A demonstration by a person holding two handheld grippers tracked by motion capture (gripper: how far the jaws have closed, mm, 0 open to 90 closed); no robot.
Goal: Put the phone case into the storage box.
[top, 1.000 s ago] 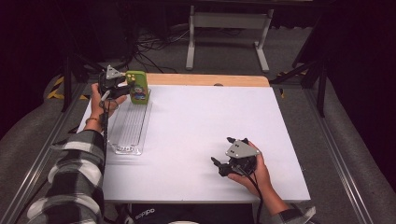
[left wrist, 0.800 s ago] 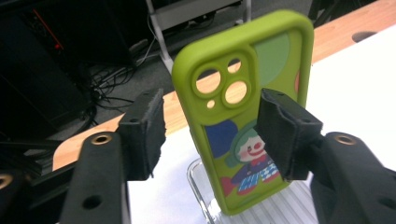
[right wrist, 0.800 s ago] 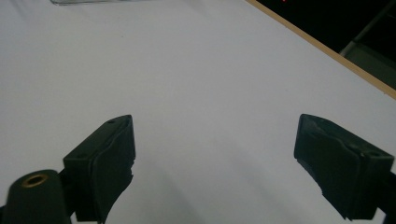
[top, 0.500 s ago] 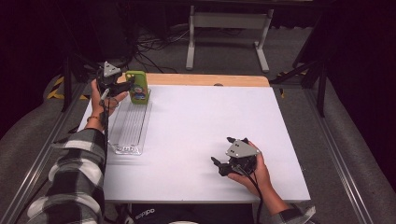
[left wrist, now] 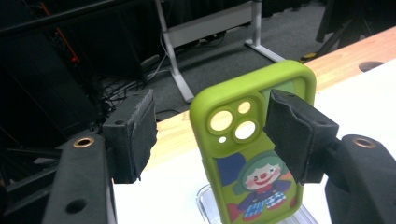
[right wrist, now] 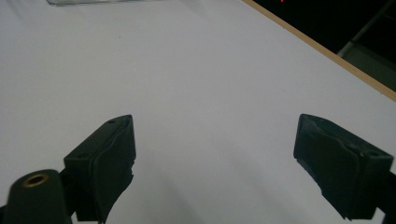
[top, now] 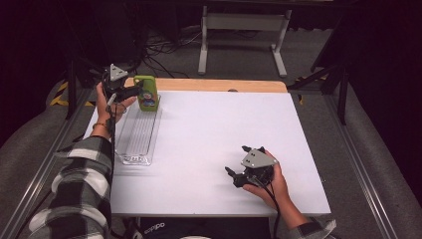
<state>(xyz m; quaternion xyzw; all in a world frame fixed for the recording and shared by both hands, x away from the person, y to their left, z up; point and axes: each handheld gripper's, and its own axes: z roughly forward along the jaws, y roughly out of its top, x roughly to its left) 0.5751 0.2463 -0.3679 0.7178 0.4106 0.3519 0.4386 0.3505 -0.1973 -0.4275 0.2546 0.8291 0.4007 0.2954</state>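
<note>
A green phone case [top: 148,93] with a cartoon clown on its back stands upright at the far end of a clear ribbed rack [top: 137,137]. In the left gripper view the case [left wrist: 247,154] rises from the rack [left wrist: 205,200]. My left gripper [top: 133,92] [left wrist: 217,135] is level with it and its jaws have just been opening. The case stands between them, and the left pad [left wrist: 133,135] is clear of it. My right gripper [top: 236,160] [right wrist: 215,154] rests open and empty near the table's front right.
The white table [top: 209,129] has a wooden strip [top: 219,85] along its far edge. A metal stand [top: 239,30] and cables lie on the floor beyond. Rails run along both sides of the table.
The left gripper's jaws have spread away from the green phone case, which stays standing in the rack. The right hand has not moved.
</note>
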